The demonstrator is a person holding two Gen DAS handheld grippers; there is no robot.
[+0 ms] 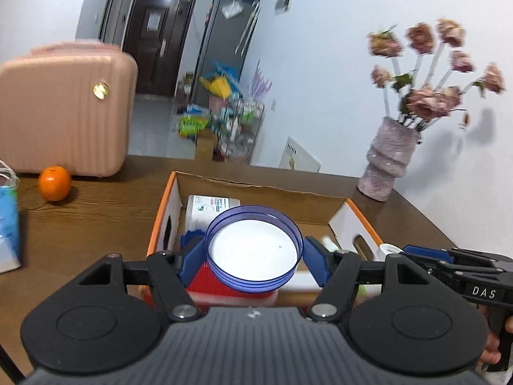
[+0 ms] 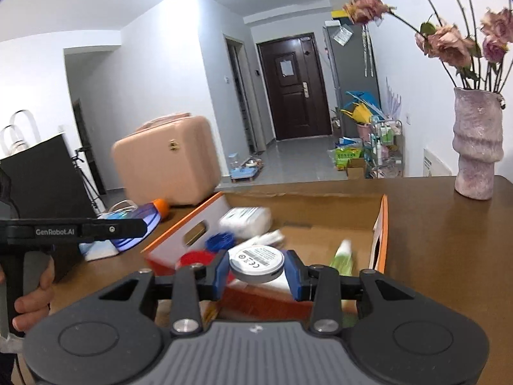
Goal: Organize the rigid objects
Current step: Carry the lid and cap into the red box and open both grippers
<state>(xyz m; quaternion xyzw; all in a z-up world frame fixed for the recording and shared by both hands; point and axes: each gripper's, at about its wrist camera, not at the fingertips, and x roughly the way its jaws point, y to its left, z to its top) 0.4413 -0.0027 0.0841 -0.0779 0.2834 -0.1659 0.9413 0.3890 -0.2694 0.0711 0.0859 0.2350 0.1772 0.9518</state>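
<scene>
My left gripper is shut on a round blue lid with a white inside, held above the near end of an open cardboard box. My right gripper is shut on a white round disc with a printed label, held over the same box. Inside the box lie a white packet, a blue ridged cap, a red cap and a green-and-white tube. The left gripper with the blue lid also shows in the right wrist view.
A pink case and an orange stand on the brown table to the left. A pink vase of dried flowers stands at the back right. A blue-and-white bag sits at the far left.
</scene>
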